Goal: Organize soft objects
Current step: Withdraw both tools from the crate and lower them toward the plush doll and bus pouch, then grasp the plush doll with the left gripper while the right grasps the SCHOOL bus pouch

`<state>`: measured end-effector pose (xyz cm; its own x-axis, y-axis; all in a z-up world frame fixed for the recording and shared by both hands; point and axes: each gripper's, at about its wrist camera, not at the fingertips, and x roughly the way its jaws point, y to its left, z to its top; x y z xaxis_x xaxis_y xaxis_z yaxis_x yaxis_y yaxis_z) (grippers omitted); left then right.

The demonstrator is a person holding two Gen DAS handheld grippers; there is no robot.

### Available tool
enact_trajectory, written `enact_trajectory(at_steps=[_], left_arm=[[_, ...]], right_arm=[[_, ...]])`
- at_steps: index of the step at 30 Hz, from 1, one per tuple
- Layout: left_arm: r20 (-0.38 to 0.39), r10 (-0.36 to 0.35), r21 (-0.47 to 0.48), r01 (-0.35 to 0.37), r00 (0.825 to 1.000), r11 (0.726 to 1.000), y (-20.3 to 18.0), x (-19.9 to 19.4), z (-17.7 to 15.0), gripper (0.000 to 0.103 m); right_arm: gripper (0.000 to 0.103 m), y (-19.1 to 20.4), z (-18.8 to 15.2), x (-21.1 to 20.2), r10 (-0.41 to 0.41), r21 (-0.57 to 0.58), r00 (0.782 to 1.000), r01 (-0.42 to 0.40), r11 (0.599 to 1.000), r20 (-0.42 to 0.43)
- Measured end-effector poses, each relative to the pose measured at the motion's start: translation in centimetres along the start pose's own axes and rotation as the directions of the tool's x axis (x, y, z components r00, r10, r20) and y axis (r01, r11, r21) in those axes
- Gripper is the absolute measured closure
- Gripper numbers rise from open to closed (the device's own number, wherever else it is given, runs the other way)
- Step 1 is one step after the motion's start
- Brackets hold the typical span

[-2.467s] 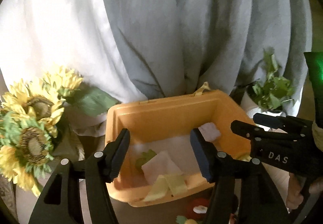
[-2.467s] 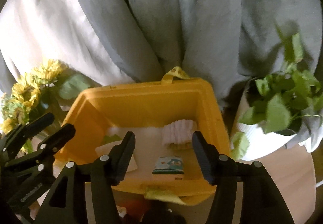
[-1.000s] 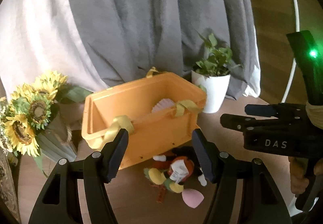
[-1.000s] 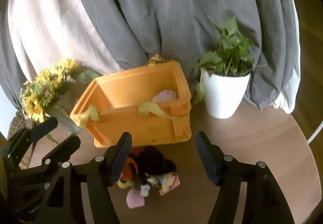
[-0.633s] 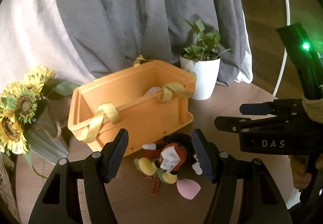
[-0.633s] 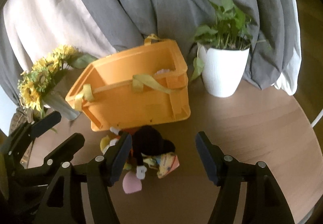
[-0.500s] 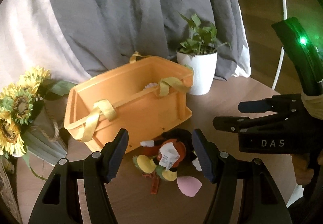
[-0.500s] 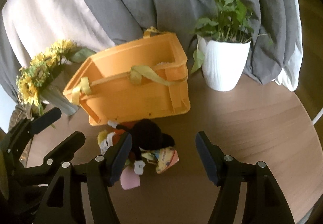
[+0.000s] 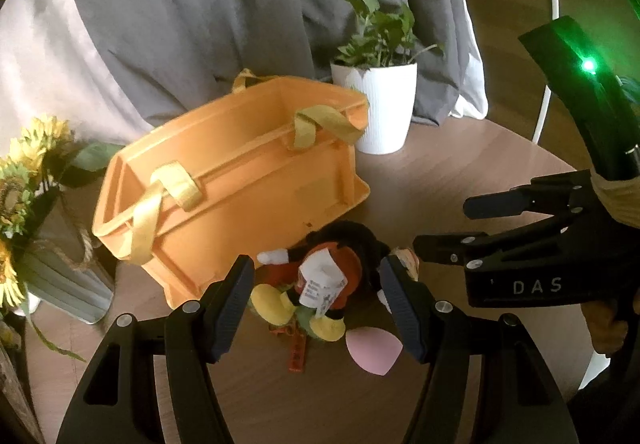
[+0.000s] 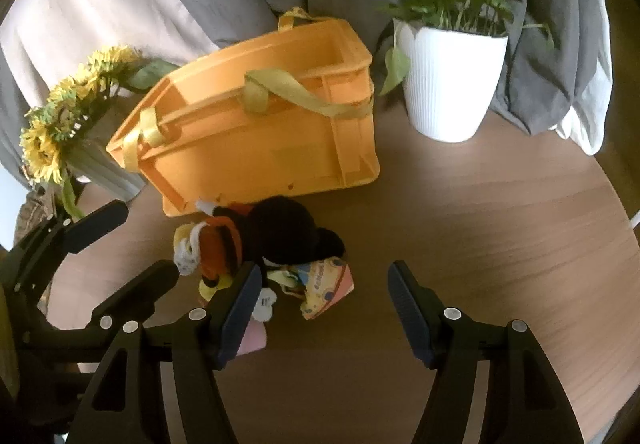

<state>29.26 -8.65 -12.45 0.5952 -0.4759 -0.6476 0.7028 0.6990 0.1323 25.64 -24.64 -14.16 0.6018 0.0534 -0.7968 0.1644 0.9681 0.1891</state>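
Observation:
An orange crate (image 9: 240,180) (image 10: 264,140) with yellow strap handles stands on the round wooden table. A black, red and yellow plush mouse (image 9: 324,280) (image 10: 276,236) lies in front of it, next to a pink sponge (image 9: 374,354) and a small yellow patterned soft piece (image 10: 326,286). My left gripper (image 9: 320,308) is open and empty, just above the plush, which shows between its fingers. My right gripper (image 10: 324,308) is open and empty, above the table just right of the pile. Each gripper shows at the edge of the other's view.
A white pot with a green plant (image 9: 380,116) (image 10: 452,80) stands right of the crate. A vase of sunflowers (image 9: 24,204) (image 10: 68,124) stands at its left. Grey and white curtains (image 9: 200,4) hang behind. The table edge (image 10: 616,212) curves at the right.
Both grippers have pulled back and down from over the crate's inside to the table in front of it. The plush pile has come into view and grown closer. Both stay open.

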Motion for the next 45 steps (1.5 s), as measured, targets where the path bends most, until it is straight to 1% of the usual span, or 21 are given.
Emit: enact_trajectory(at_steps=[6,10,19,28,31,35,36,37,39,40,42,44,45], left_arm=[[-0.036,-0.011,0.016,0.011,0.999,1.000,-0.1,1.6,-0.4,0.039],[-0.061,-0.025,0.008,0.025,0.998,1.000,0.1,2.6,-0.5,0.039],[-0.082,-0.032,0.029,0.034,0.996,0.999,-0.1,4.1,-0.4,0.039],[-0.095,-0.058,0.039,0.062,0.994,0.997,-0.3,5.0,-0.8,0.040],[-0.103,-0.053,0.048,0.058,0.993,0.997,-0.4,5.4,-0.9,0.041],[-0.113,-0.061,0.041,0.066,0.992,0.997,-0.3,5.9,-1.0,0.042],[-0.114,-0.066,0.037,0.071,0.991,0.997,-0.3,6.0,-1.0,0.045],[-0.115,-0.070,0.034,0.074,0.991,0.997,-0.3,6.1,-1.0,0.051],[-0.113,-0.082,0.031,0.086,0.990,0.996,-0.3,6.1,-1.0,0.055],[-0.109,-0.081,0.031,0.085,0.991,0.996,-0.3,6.1,-1.0,0.057],[-0.103,-0.083,0.032,0.087,0.991,0.996,-0.4,6.0,-1.1,0.061],[-0.101,-0.081,0.030,0.085,0.992,0.996,-0.5,6.0,-1.2,0.062],[-0.097,-0.078,0.027,0.081,0.992,0.996,-0.5,5.9,-1.2,0.062]], right_arm=[[0.036,-0.2,-0.3,1.5,0.004,-0.008,1.000,-0.005,1.000,-0.030],[0.036,-0.7,-0.4,2.6,0.015,0.012,0.998,-0.014,1.000,-0.060],[0.036,-1.7,-0.5,5.1,0.057,0.041,0.990,-0.052,0.998,-0.129],[0.036,-2.0,-0.9,7.2,0.099,0.033,0.981,-0.094,0.995,-0.170],[0.036,-2.4,-0.9,7.9,0.125,0.047,0.976,-0.119,0.992,-0.179],[0.036,-2.6,-1.0,8.6,0.135,0.053,0.972,-0.127,0.990,-0.193],[0.036,-2.6,-1.1,8.7,0.134,0.054,0.972,-0.126,0.991,-0.195],[0.036,-2.5,-1.1,8.8,0.133,0.053,0.972,-0.125,0.991,-0.194],[0.036,-2.2,-1.1,8.7,0.135,0.052,0.972,-0.127,0.991,-0.192],[0.037,-2.2,-1.1,8.7,0.137,0.051,0.972,-0.129,0.990,-0.192],[0.042,-2.1,-1.1,8.6,0.136,0.048,0.973,-0.129,0.990,-0.187],[0.052,-2.0,-1.1,8.4,0.135,0.046,0.974,-0.129,0.991,-0.184],[0.054,-1.9,-1.1,8.3,0.131,0.045,0.975,-0.125,0.991,-0.181]])
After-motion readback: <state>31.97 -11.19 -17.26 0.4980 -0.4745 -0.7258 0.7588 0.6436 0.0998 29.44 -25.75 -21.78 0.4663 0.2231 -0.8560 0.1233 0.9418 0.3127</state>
